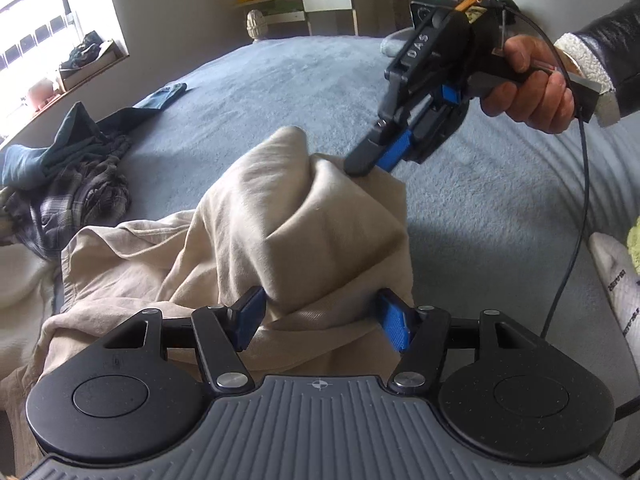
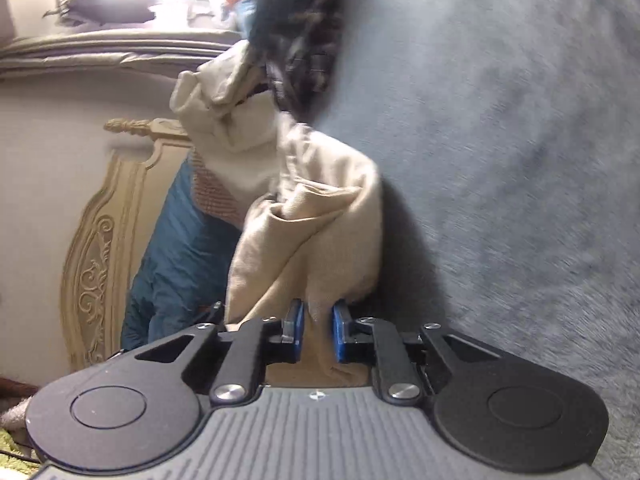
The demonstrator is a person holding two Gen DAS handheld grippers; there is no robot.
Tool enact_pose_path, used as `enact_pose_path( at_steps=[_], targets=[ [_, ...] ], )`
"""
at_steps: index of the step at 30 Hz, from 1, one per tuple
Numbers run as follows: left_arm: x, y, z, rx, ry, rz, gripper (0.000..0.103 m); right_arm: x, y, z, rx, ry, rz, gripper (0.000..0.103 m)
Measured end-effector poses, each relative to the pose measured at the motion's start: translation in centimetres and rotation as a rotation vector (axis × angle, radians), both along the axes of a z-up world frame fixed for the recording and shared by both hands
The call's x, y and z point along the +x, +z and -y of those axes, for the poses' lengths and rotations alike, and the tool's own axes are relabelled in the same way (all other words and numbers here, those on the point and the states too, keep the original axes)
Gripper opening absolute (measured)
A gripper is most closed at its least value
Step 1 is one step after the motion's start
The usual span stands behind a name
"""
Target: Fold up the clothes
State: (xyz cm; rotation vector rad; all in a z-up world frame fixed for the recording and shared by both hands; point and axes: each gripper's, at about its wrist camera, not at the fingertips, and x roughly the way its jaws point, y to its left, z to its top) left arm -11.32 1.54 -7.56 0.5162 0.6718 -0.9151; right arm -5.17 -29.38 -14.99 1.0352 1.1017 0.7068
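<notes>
A beige garment (image 1: pixel 280 216) lies bunched on the blue-grey bed cover (image 1: pixel 480 184). In the left wrist view my left gripper (image 1: pixel 322 316) has a thick fold of it filling the gap between its blue pads (image 1: pixel 394 326), which touch the cloth on both sides. The right gripper (image 1: pixel 362 166), held by a hand (image 1: pixel 528 84) in a dark sleeve, pinches a raised corner of the same cloth further away. The right wrist view shows my right gripper (image 2: pixel 318 320) shut on a narrow strip of the beige garment (image 2: pixel 312 240), which hangs bunched beyond the fingertips.
A heap of dark and plaid clothes (image 1: pixel 80 176) sits at the bed's left. A white sock (image 1: pixel 616 280) lies at the right edge, and a black cable (image 1: pixel 580 200) hangs from the right gripper. A carved headboard (image 2: pixel 100 240) and a teal garment (image 2: pixel 176 260) stand beside the bed.
</notes>
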Motion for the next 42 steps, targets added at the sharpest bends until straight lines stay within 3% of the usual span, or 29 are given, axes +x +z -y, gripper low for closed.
enact_pose_path(
  at_steps=[6,11,14,18,22,30,33,38,42],
  targets=[
    [0.4,0.3,-1.0,-0.027,0.063,-0.036,0.062,2.0,3.7,-2.5,0.024,0.062,0.105,0.016],
    [2.6,2.2,-4.5,-0.152,0.221,-0.158,0.062,3.7,5.3,-5.1,0.008,0.102,0.153,0.016],
    [3.8,3.7,-7.3,-0.240,0.336,-0.218,0.063,5.1,5.5,-7.0,-0.027,0.121,0.169,0.016],
    [4.7,4.7,-10.0,-0.302,0.476,-0.227,0.070,6.6,4.7,-10.5,-0.086,0.174,0.145,0.016],
    [5.7,4.7,-11.1,-0.369,0.544,-0.271,0.071,6.9,3.3,-14.7,-0.179,0.264,0.143,0.016],
    [6.4,-0.1,-6.9,-0.266,0.496,-0.299,0.072,7.6,2.2,-13.3,-0.086,0.227,0.032,0.022],
    [6.7,-1.0,-6.7,-0.267,0.514,-0.304,0.072,8.1,3.7,-11.5,-0.083,0.221,0.084,0.030],
    [6.9,-1.4,-7.4,-0.272,0.524,-0.324,0.074,10.3,6.0,-6.8,-0.058,0.064,0.186,0.071],
    [7.1,-1.8,-7.6,-0.265,0.538,-0.343,0.077,13.8,3.8,-6.3,-0.203,-0.014,0.118,0.077]
  ],
)
